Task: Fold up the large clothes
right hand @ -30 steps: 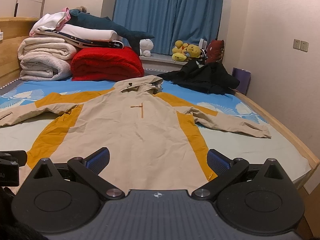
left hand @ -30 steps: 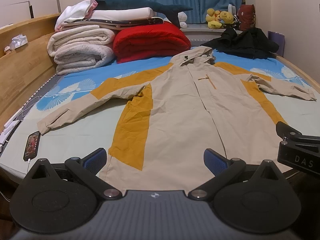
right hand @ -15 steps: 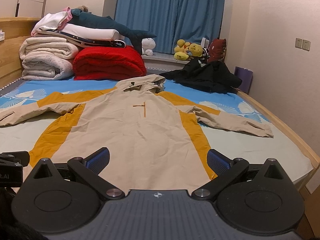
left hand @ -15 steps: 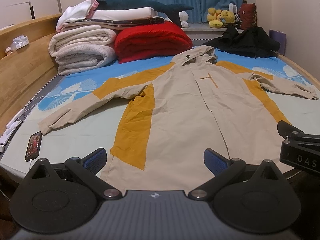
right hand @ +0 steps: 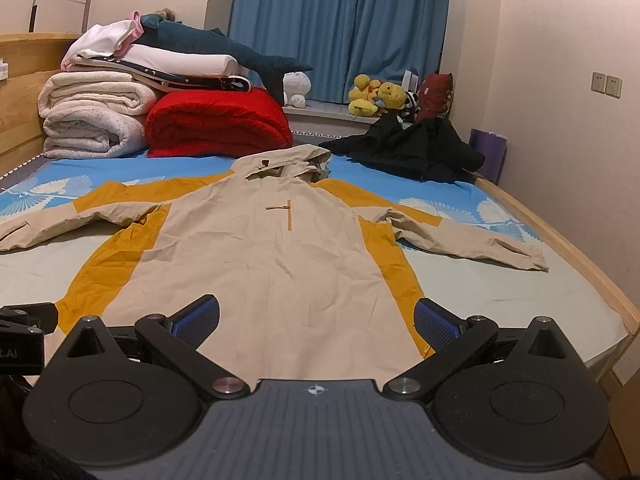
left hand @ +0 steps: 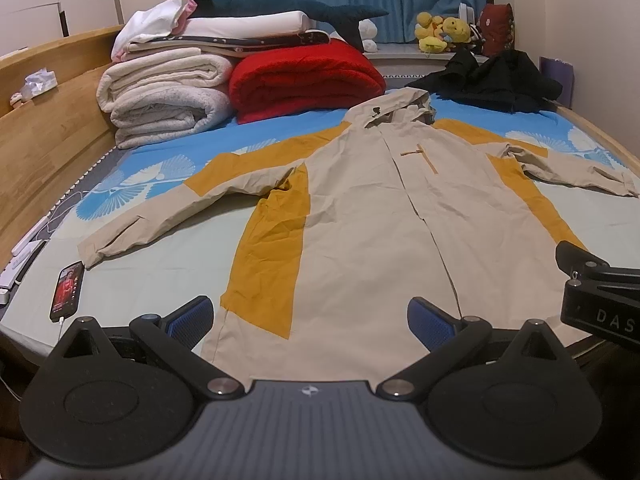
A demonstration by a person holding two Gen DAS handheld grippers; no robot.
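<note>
A large beige hooded jacket with mustard-yellow panels [left hand: 372, 216] lies flat on the bed, front up, both sleeves spread out; it also shows in the right wrist view [right hand: 272, 248]. My left gripper [left hand: 310, 322] is open and empty, hovering above the jacket's hem on its left half. My right gripper [right hand: 316, 322] is open and empty above the hem on its right half. The right gripper's body shows at the left view's right edge [left hand: 600, 300].
Folded white blankets [left hand: 160, 100] and a red blanket [left hand: 304, 80] are stacked at the bed's far left. A black garment [left hand: 492, 80] lies far right. A phone [left hand: 67, 285] rests at the left bed edge, by the wooden side rail [left hand: 44, 136]. Plush toys [right hand: 376, 94] sit on the sill.
Both grippers have shifted slightly, so the jacket sits a little differently in each view. The jaws stay open and the jacket has not moved.
</note>
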